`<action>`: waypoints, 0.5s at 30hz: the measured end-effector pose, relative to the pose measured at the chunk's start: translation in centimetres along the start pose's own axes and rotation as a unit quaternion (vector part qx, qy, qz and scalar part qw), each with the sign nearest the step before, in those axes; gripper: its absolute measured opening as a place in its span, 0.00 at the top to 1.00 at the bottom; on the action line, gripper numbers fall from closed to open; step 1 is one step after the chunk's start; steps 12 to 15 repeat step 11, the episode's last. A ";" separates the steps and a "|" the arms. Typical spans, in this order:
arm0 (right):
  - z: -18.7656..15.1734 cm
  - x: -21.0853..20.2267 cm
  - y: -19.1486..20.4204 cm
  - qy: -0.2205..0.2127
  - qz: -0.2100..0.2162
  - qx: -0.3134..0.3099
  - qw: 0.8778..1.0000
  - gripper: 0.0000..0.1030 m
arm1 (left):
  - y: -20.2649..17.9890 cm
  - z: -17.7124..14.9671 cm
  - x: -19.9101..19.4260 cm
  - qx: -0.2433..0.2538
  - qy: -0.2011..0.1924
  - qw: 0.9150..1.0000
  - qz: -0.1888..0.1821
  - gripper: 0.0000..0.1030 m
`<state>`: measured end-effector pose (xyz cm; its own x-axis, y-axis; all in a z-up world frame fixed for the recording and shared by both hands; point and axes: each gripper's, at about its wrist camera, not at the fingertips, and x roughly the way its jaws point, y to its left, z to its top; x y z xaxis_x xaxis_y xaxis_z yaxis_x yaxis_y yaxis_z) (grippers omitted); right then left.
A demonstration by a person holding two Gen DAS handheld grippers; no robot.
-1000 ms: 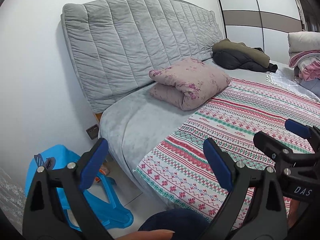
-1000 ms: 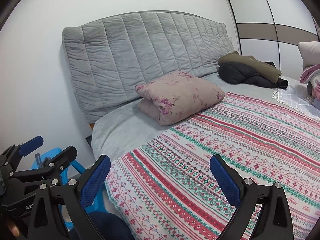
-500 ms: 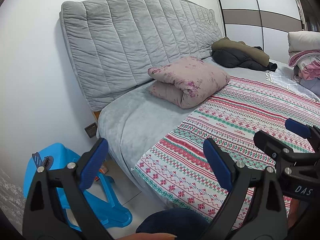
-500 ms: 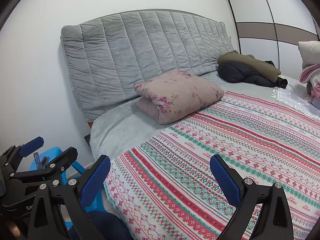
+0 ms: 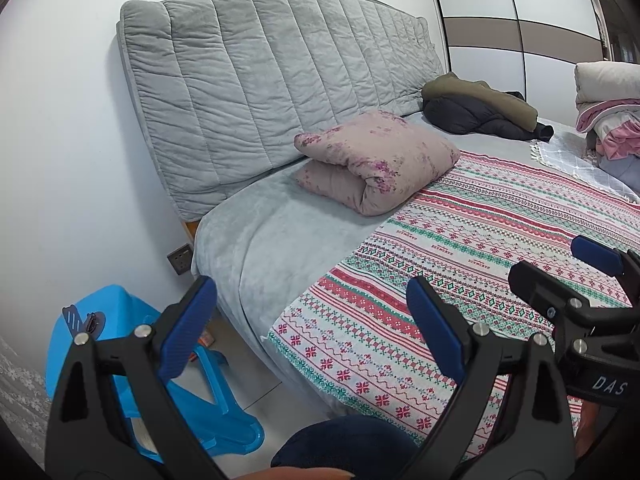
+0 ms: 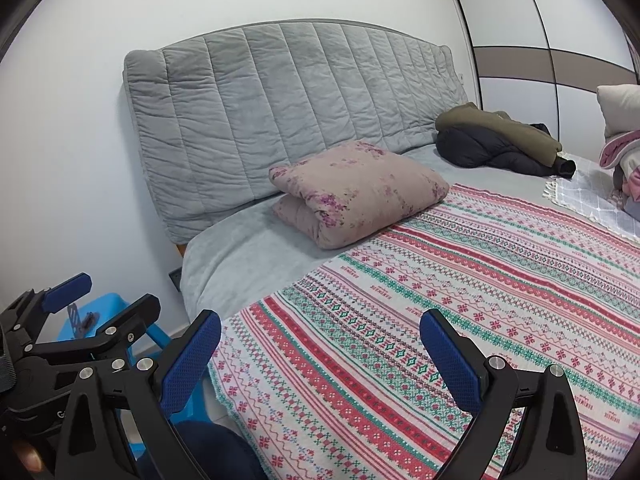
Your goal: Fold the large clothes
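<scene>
Grippers are hovering side by side over the near edge of the bed [image 5: 248,256], both with jaws spread wide and gripping nothing. Seen from its own camera, the left gripper [image 5: 308,328] is hanging above the patterned blanket [image 5: 480,264]'s corner, with the right gripper [image 6: 320,356] just beside it at 3 o'clock. The blanket is lying flat across the mattress. A folded floral quilt [image 6: 356,192] is sitting at 12 o'clock, a dark jacket [image 6: 500,140] at 1 o'clock, a blue stool [image 5: 120,360] at 8 o'clock.
</scene>
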<state>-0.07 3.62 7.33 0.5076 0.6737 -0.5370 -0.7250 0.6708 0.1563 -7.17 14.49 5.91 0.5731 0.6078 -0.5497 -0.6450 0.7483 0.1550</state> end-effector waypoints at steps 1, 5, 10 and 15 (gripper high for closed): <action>0.0 0.0 0.1 0.000 -0.001 0.000 1.000 0.02 | 0.0 0.0 0.0 -0.001 0.000 1.000 0.000 0.07; 0.0 -0.1 0.1 0.000 -0.003 0.001 1.000 0.02 | 0.0 0.0 -0.1 -0.001 0.001 1.000 0.000 0.07; 0.0 -0.2 0.1 0.001 -0.002 0.002 1.000 0.02 | 0.0 0.0 0.0 -0.001 0.001 1.000 -0.001 0.07; 0.0 -0.2 0.1 0.000 -0.002 0.001 1.000 0.02 | 0.0 0.0 0.0 -0.001 0.001 1.000 -0.002 0.07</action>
